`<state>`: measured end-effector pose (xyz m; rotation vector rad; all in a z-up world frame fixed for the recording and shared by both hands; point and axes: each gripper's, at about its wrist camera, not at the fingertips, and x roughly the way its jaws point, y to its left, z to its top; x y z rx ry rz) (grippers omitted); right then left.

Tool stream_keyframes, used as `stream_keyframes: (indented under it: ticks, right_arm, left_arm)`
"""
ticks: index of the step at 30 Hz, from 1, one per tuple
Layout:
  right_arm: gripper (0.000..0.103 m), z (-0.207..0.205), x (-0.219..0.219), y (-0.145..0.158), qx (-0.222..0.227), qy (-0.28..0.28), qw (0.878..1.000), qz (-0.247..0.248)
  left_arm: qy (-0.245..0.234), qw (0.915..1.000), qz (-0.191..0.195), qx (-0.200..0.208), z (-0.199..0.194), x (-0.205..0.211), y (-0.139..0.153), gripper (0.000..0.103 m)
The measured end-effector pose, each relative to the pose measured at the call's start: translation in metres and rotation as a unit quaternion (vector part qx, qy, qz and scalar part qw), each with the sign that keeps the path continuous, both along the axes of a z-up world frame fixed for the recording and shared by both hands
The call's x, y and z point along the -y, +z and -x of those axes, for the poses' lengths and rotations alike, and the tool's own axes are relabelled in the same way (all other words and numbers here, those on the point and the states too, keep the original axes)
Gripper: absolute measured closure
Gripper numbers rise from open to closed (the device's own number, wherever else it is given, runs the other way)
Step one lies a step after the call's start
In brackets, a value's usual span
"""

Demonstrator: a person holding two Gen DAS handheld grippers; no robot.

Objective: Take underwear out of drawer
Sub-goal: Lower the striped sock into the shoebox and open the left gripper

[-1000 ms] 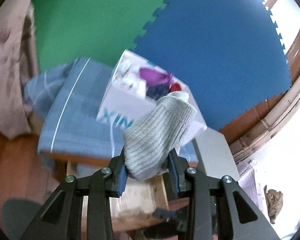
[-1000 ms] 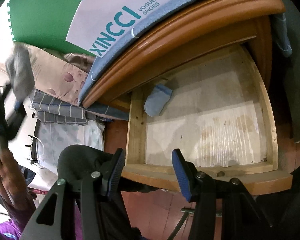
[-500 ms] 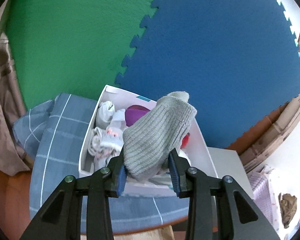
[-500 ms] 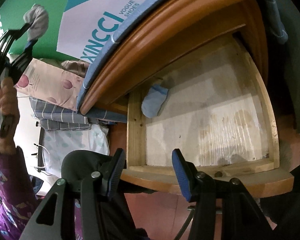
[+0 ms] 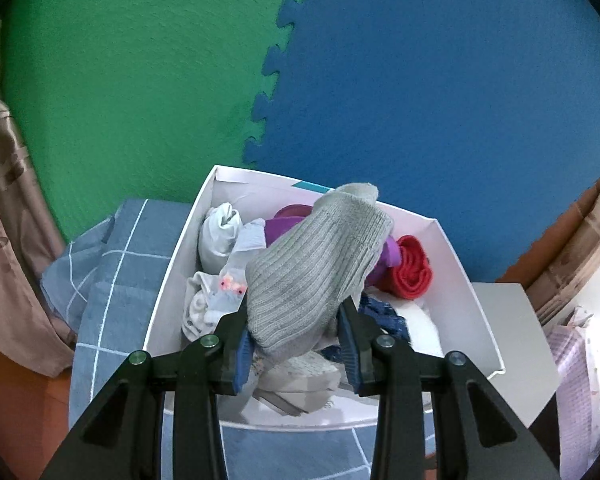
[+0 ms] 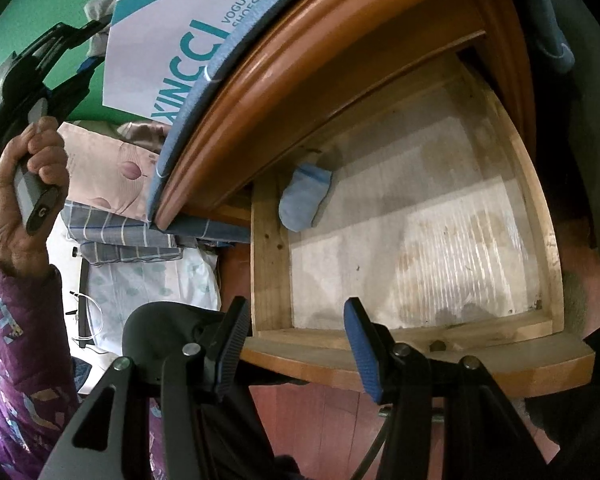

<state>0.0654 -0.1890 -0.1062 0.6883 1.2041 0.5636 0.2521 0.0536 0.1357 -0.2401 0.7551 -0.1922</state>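
Grey ribbed sock [image 5: 316, 268], pinched in the left tool [image 5: 296, 346], hangs above the white shoebox [image 5: 466, 280], so spread the fingers low over the pile; the right tool [image 6: 296, 350] gapes unladen by the drawer [image 6: 270, 272].

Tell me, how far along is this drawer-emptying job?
Nearly done. The white box already holds several rolled garments. The left gripper grips a grey knit sock above that box. The right gripper is open and empty, and one light blue sock is left in the drawer.
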Motion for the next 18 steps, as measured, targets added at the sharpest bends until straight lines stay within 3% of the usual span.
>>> stream_keyframes:
  ticks: [11, 18]
  right_arm:
    - [0.053, -0.001, 0.000, -0.001, -0.004, 0.000, 1.000, -0.001]
    - [0.053, -0.001, 0.001, -0.003, -0.009, 0.000, 1.000, -0.004]
  left_arm:
    - [0.009, 0.9990, -0.043, -0.007, -0.016, 0.007, -0.016, 0.065]
    - [0.018, 0.9974, -0.070, 0.001, -0.020, 0.010, -0.021, 0.053]
